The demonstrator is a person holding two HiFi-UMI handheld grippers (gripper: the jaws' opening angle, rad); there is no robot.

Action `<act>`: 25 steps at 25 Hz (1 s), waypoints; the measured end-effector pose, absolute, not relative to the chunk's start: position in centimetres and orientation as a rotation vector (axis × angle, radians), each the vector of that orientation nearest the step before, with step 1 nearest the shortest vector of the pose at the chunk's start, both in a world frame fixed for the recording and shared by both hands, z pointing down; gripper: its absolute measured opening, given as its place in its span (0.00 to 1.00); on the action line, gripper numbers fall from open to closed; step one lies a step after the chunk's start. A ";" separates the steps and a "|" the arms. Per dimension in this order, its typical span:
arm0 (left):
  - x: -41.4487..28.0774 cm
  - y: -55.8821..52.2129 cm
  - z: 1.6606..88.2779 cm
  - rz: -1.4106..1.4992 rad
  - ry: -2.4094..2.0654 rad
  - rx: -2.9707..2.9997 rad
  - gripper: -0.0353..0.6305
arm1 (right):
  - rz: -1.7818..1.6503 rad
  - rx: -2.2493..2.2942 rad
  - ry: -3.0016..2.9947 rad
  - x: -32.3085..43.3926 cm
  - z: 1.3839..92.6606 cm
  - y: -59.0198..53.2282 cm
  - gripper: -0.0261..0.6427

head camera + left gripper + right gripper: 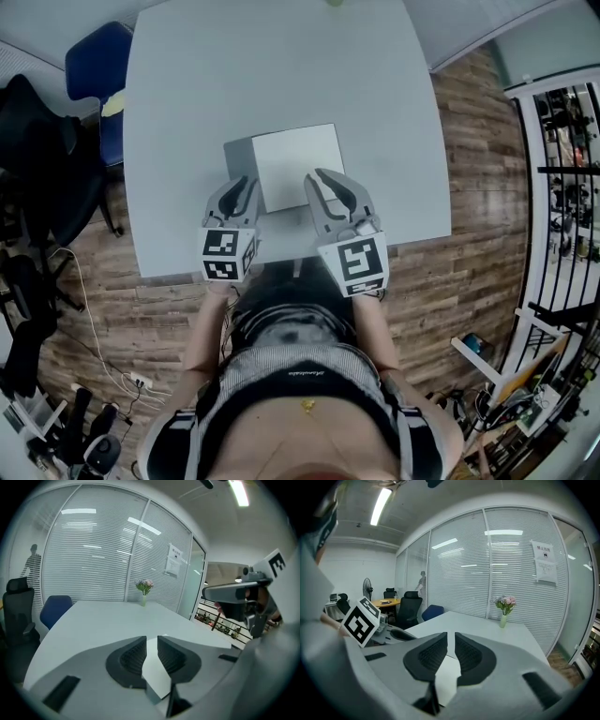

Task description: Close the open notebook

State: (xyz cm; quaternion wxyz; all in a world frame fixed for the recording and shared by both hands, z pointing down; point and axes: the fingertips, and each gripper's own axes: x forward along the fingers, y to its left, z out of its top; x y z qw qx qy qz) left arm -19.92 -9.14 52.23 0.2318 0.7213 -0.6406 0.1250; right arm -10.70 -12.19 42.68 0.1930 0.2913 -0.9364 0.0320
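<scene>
Notebook [298, 164]: lying at surface [187, 112] near edge.
Left gripper [247, 184]: fingers [132, 657] standing narrow, empty.
Right gripper [317, 176]: fingers [429, 656] standing narrow, empty.

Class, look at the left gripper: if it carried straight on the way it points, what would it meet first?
Most likely the notebook: the left gripper tilts down at it, and it shows white through the narrow gap between the jaws. Depth is unclear, so the distance left is hard to judge.
</scene>
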 end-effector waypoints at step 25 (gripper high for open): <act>-22.4 -6.1 64.0 0.637 -1.634 1.718 0.15 | 0.131 0.862 -2.513 -7.1 45.3 -12.7 0.11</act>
